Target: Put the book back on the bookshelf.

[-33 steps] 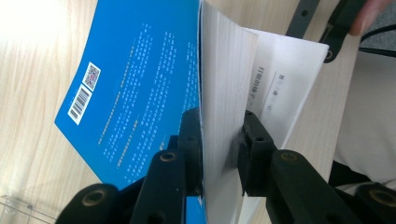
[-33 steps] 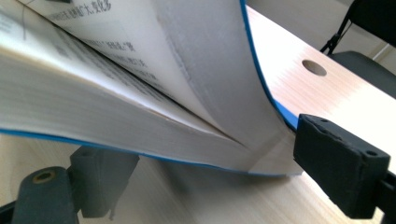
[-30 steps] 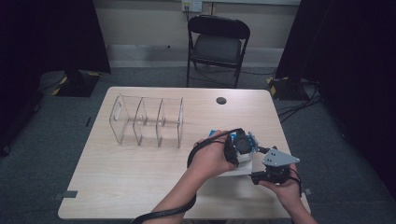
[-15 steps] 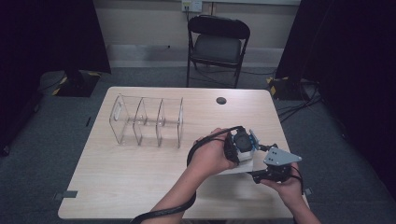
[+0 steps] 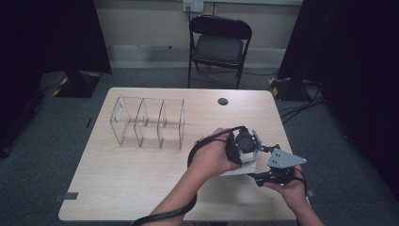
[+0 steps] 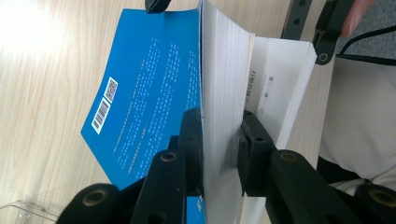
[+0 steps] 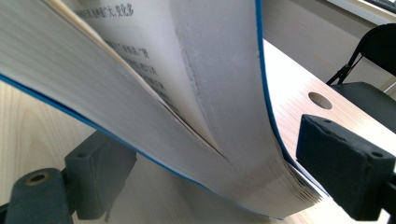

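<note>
High view: both hands work at the near right corner of the pale wooden table point(image 5: 141, 179). The left gripper point(image 5: 244, 147) and right gripper point(image 5: 275, 172) meet over a blue-covered paperback book point(image 5: 244, 165), mostly hidden beneath them. A clear acrylic three-slot rack point(image 5: 148, 122) stands well apart to the left, probably the book's destination.

Left gripper view: jaws are clamped on a thick block of white pages, blue back cover point(image 6: 149, 88) with barcode hanging to one side. This grip fans the book open and keeps it upright off the table.

Right gripper view: the book's spine end point(image 7: 261, 186) sits between the pads point(image 7: 343, 161). Whether both pads press is unclear, since a gap shows beside the near one; it likely steadies the book.
</note>
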Motion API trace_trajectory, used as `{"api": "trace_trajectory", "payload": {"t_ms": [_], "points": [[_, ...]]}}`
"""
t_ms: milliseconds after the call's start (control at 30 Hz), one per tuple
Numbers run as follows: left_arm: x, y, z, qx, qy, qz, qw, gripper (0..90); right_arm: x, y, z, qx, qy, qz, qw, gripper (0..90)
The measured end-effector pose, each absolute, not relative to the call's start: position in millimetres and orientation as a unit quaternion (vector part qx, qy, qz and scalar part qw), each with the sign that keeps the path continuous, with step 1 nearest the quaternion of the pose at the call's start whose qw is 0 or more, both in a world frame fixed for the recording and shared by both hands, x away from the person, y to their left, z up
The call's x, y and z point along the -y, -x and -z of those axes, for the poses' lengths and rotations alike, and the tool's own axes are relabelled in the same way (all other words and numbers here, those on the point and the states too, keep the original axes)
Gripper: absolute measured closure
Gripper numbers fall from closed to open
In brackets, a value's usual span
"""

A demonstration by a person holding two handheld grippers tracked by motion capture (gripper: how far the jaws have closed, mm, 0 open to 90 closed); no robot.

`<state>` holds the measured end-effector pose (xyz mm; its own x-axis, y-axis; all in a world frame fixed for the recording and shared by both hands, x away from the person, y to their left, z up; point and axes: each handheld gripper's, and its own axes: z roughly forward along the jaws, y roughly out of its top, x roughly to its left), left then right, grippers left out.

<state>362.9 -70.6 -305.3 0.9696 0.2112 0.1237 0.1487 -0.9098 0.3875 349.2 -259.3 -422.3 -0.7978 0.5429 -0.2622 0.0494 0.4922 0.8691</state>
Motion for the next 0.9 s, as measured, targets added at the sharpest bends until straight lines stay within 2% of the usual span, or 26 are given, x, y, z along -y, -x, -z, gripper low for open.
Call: {"api": "trace_trajectory", "payload": {"t_ms": [233, 433, 500, 567, 733, 800, 900], "points": [[71.6, -362.9, 305.4, -0.092, -0.974, -0.081, 0.192, 74.6, 253.6, -350.5, 422.7, -0.828, -0.165, -0.469, 0.260, 12.5], [69.4, -362.3, 306.3, -0.085, -0.974, -0.079, 0.195, 73.9, 251.8, -351.2, 421.1, -0.842, -0.110, -0.471, 0.238, 38.6], [64.1, -363.1, 303.0, -0.087, -0.968, -0.069, 0.226, 70.6, 253.8, -351.9, 421.8, -0.849, -0.106, -0.474, 0.208, 47.4], [58.3, -364.5, 302.9, -0.083, -0.963, -0.074, 0.244, 67.2, 252.5, -350.3, 421.0, -0.850, -0.103, -0.473, 0.210, 48.8], [39.8, -369.9, 303.8, -0.089, -0.944, -0.090, 0.305, 43.3, 255.6, -353.2, 418.4, -0.846, -0.108, -0.482, 0.201, 49.9], [34.3, -370.0, 300.0, -0.101, -0.941, -0.078, 0.314, 41.8, 256.9, -353.8, 417.5, -0.847, -0.112, -0.482, 0.195, 50.0], [24.7, -369.6, 292.4, -0.111, -0.937, -0.094, 0.317, 41.4, 259.9, -356.1, 416.8, -0.844, -0.122, -0.488, 0.185, 50.0]]}}
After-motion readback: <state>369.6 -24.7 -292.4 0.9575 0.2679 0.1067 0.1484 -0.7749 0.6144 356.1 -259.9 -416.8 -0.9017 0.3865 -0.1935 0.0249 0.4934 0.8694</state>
